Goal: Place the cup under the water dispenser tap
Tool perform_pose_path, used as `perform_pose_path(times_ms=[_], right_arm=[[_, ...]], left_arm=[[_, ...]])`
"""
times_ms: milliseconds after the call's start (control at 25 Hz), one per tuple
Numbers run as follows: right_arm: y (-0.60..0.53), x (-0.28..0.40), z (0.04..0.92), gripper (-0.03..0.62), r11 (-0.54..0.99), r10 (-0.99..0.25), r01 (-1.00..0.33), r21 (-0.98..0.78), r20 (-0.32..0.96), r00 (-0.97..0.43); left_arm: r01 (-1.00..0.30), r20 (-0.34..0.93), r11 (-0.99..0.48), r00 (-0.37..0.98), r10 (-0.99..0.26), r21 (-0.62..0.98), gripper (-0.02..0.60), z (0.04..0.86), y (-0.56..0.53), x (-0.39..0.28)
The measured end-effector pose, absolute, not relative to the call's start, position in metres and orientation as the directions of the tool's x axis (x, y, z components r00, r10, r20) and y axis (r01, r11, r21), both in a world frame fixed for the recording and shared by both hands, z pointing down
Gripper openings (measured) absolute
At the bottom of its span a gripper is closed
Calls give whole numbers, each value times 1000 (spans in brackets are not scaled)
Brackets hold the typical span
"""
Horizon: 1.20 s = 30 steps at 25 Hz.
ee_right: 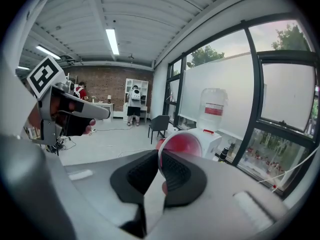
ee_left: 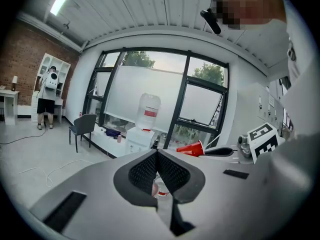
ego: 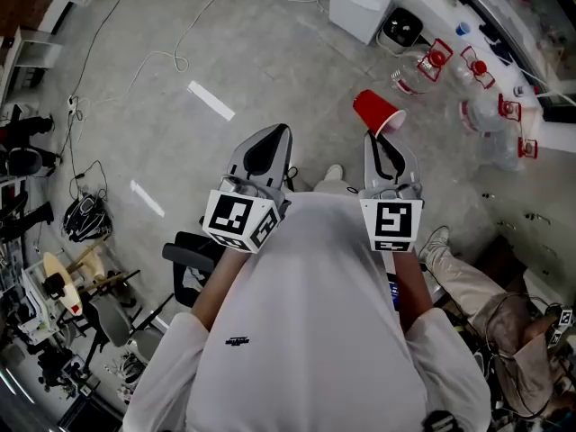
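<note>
Both grippers held out ahead of torso, side by side, apart. Left gripper (ego: 270,138): jaws together, nothing between. Right gripper (ego: 376,142): jaws pinched on rim of red cup (ego: 377,112).

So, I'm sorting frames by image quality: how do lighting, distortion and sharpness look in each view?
Head view: even, soft light, sharp, lines bowed toward the edges; the red cup reads clearly. Left gripper view: heavy fisheye, black corners, bright window backlighting the water dispenser. Right gripper view: same fisheye, ceiling strip light glaring, red cup close and slightly soft.
</note>
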State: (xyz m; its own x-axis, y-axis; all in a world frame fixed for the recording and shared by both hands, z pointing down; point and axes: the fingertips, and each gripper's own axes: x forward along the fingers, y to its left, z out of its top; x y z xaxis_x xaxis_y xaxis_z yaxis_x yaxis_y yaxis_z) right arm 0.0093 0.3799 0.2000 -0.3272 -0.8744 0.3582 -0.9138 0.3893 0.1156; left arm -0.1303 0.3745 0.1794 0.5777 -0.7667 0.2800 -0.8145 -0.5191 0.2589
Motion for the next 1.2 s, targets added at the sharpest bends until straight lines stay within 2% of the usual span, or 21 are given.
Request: perform_pose_path(times_ms=[320,640,1200], right_arm=[[374,59,199,32,409,-875,-907,102,325,-358],[367,97,189,32,368,-893,-927,75,308,-329],[296,119,196,32,301,-905,-952,52,332,-268]], left_arm=[[-834,265,-500,550,-792,234,2,181,370,-81],[-819,249,-524,571,-782,235,2,174,351,-47],[-779,277,-566,626,-729,270,2,189,275,-24]])
